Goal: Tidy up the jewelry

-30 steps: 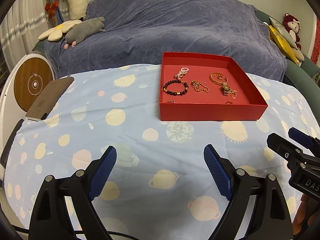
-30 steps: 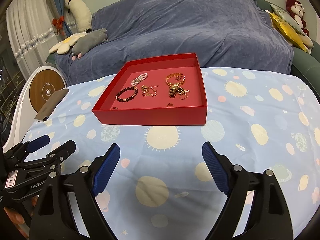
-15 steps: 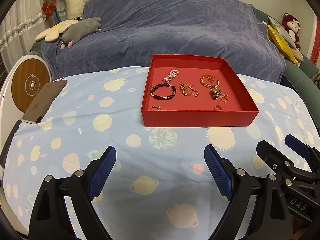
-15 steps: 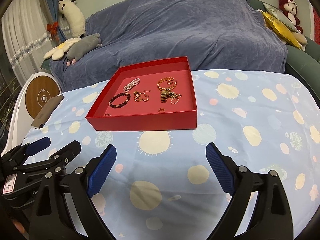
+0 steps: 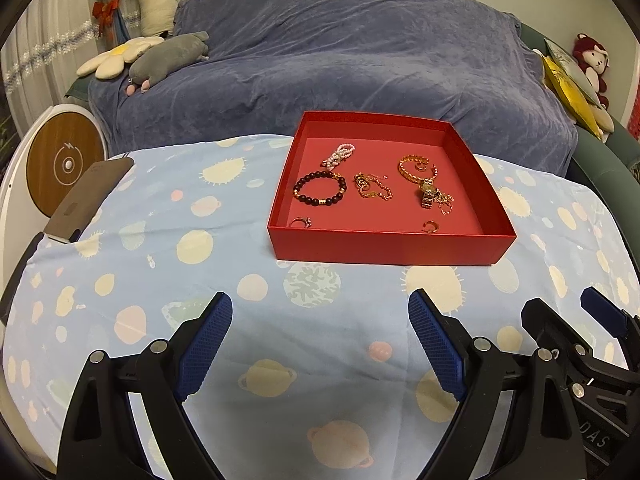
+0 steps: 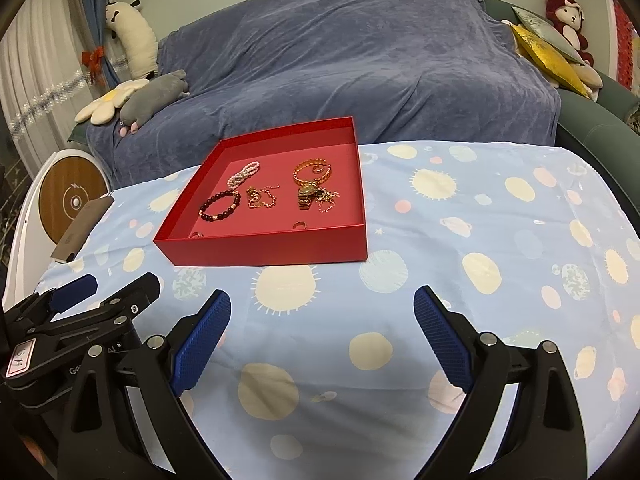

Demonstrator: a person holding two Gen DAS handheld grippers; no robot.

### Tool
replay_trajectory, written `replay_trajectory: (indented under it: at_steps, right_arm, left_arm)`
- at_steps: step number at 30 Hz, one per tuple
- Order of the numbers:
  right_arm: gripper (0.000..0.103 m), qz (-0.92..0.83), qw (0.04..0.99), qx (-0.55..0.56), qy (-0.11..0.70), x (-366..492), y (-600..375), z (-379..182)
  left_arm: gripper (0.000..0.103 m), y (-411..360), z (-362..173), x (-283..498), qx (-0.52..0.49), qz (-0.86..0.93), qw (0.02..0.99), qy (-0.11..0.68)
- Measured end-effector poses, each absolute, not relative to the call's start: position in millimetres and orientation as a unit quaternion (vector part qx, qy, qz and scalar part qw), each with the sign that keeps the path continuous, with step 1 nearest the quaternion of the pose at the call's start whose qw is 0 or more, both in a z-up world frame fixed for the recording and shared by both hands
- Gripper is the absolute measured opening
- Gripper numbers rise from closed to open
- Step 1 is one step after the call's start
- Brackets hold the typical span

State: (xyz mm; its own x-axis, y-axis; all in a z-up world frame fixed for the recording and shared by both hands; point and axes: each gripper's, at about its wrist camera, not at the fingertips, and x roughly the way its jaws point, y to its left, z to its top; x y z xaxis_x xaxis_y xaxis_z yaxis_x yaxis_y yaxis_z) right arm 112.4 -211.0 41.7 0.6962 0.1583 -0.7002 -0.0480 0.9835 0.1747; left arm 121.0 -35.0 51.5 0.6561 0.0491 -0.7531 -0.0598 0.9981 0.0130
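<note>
While both are held above the patterned cloth [image 5: 120, 264] of the worktop, the left claw [image 5: 320, 340] and the right claw [image 6: 322, 338] are spread wide, with nothing gripped. Ahead, a red tray [image 5: 384, 246] is set, in which a beaded bracelet [image 5: 320, 188], a watch [image 5: 427, 194] and rings are laid.

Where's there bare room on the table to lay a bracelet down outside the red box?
The tablecloth right of the red box is bare to the table's edge. Another free strip lies between the box's front wall and the open left gripper and right gripper. Inside the box is crowded: the dark bead bracelet, chains and watch sit close.
</note>
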Motion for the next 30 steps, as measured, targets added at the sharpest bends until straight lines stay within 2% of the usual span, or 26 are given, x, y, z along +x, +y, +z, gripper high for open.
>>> replay_trajectory:
  at_steps: [7,30]
  right_arm:
    - [0.091,0.049,0.917,0.064,0.39,110.2,-217.5,38.5]
    - [0.091,0.048,0.916,0.058,0.393,110.7,-215.4,36.0]
  left_arm:
    - [0.087,-50.1,48.3,120.2,0.03,0.056,0.91,0.41]
    - [0.087,-48.2,42.6,118.5,0.032,0.063,0.91,0.409]
